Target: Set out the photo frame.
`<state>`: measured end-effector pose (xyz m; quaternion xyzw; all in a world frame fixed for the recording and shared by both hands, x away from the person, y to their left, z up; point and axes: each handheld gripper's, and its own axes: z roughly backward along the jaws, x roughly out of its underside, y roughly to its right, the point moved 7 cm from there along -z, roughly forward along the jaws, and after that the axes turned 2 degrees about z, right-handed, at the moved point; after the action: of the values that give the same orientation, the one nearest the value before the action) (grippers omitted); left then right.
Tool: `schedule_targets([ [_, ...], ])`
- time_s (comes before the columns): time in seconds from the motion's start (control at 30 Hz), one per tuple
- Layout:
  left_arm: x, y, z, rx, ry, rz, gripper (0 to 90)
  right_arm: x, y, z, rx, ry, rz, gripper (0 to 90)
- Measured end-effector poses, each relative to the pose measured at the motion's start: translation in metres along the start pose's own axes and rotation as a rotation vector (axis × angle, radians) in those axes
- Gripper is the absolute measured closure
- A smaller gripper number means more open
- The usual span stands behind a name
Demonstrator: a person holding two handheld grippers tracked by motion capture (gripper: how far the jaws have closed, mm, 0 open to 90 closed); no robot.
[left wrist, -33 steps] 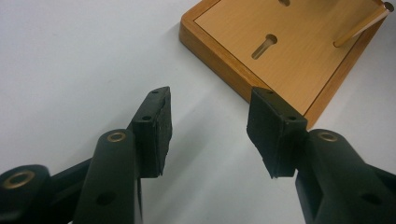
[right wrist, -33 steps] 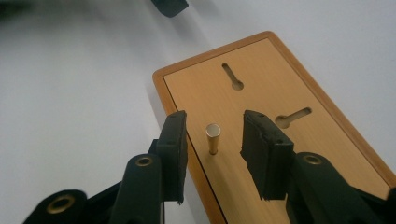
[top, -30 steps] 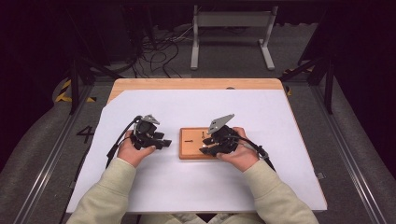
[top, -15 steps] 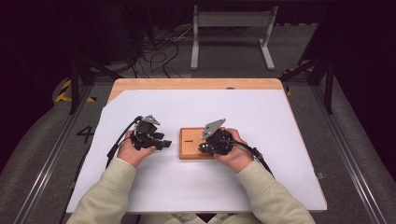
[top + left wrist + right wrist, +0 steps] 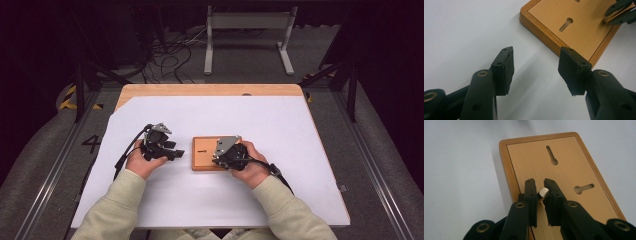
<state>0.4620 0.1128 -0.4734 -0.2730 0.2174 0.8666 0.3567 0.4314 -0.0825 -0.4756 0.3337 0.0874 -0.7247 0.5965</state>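
A flat wooden board point(image 5: 202, 152) with two keyhole slots point(image 5: 552, 155) lies on the white table cover. My right gripper point(image 5: 540, 183) is over the board's near left part. Its jaws have just been closing and are now shut on a small silvery peg point(image 5: 543, 192) that stands between the pads. In the high view the right gripper point(image 5: 216, 159) sits on the board under its grey plate. My left gripper point(image 5: 535, 58) rests just left of the board point(image 5: 584, 27), open, with nothing but bare table between its pads point(image 5: 505, 67). In the high view the left gripper point(image 5: 176, 151) points right at the board.
The white sheet point(image 5: 280, 125) covers most of the wooden table point(image 5: 210, 90). Beyond the far edge are floor cables point(image 5: 170, 55) and a metal stand point(image 5: 247, 35). Dark rails run along both sides of the table.
The right gripper has shifted slightly left and nearer to the person over the board. The left hand and the board have stayed put.
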Motion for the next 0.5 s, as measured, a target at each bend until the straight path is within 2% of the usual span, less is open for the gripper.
schedule_targets([
  [0.07,-0.001,0.001,0.0,0.003,0.01,0.009,45.9,0.0,-0.004,0.001,0.037,0.004,0.032,81.4],
  [0.13,-0.002,0.001,0.001,0.005,0.015,0.011,45.9,0.001,-0.005,0.002,0.049,0.008,0.036,81.4],
  [0.2,-0.004,0.002,0.001,0.007,0.022,0.011,45.8,0.001,-0.01,0.003,0.08,0.012,0.064,81.6],
  [0.27,-0.005,0.002,0.001,0.007,0.025,0.004,45.6,0.001,-0.013,0.004,0.1,-0.003,0.095,82.1],
  [0.4,-0.008,0.003,0.0,0.012,0.034,0.002,44.5,0.001,-0.018,0.006,0.121,-0.022,0.16,83.6],
  [0.47,-0.009,0.004,0.0,0.019,0.041,0.009,43.9,0.001,-0.02,0.007,0.147,-0.027,0.189,83.7],
  [0.5,-0.01,0.005,0.0,0.02,0.042,0.007,43.6,0.001,-0.021,0.007,0.141,-0.033,0.196,83.7],
])
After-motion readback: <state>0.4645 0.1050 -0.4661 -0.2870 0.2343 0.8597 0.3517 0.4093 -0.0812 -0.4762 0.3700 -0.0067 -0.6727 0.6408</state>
